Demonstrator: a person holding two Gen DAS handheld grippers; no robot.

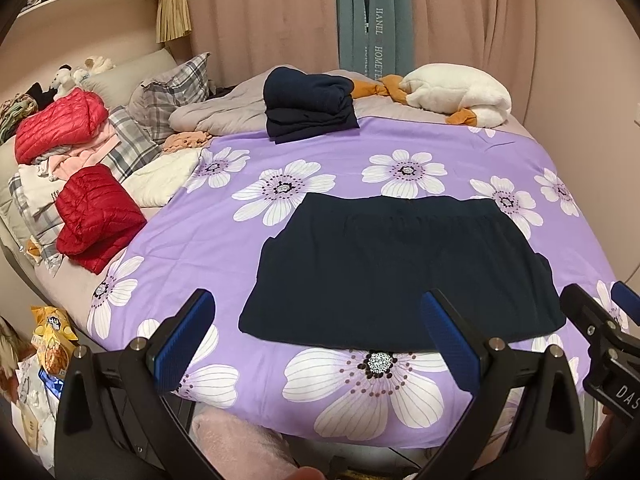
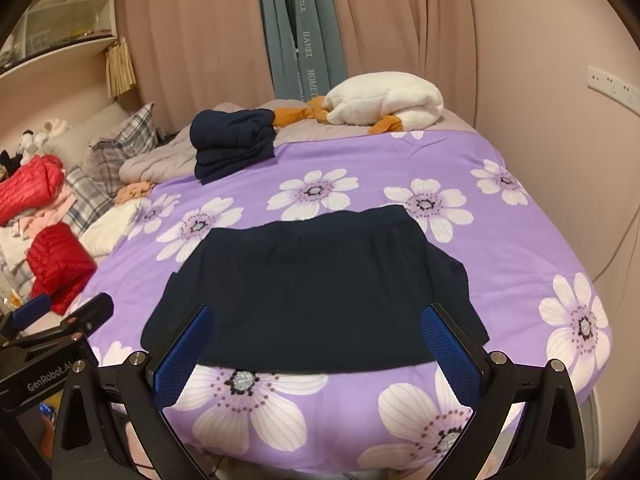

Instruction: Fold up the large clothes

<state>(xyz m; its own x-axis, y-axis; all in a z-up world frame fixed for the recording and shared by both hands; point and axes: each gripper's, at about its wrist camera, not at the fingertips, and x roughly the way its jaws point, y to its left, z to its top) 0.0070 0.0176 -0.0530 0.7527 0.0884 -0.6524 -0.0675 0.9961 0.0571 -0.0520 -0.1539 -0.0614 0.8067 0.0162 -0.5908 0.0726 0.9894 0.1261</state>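
Your left gripper (image 1: 318, 344) hovers over the near edge of the bed, its blue-padded fingers (image 1: 185, 344) spread wide with nothing between them. Your right gripper (image 2: 320, 352) is the same: fingers (image 2: 450, 354) wide apart and holding nothing, poised just above the near hem of the dark navy garment (image 2: 316, 292). In the left wrist view the right gripper also shows at the lower right of the frame, beside the garment's right corner; in the right wrist view the left gripper shows at the lower left, off the garment's left corner.

The dark navy garment (image 1: 400, 268) lies flat and spread on the purple floral bedspread (image 1: 224, 240), in the middle of both frames, with its gathered band on the far side and its wider hem nearest you. A small flap of cloth sticks out at its right edge.

Farther back, above centre in the frame, a folded navy stack (image 1: 310, 106) sits where the bedspread meets a rumpled grey quilt (image 1: 224, 112). To its right lies a white plush toy (image 1: 456, 94) with orange parts. On the left of the frame you have two red puffer jackets (image 1: 96, 220), plaid pillows (image 1: 172, 88) and a heap of pale clothes. Pink curtains (image 1: 260, 12) hang behind the bed.
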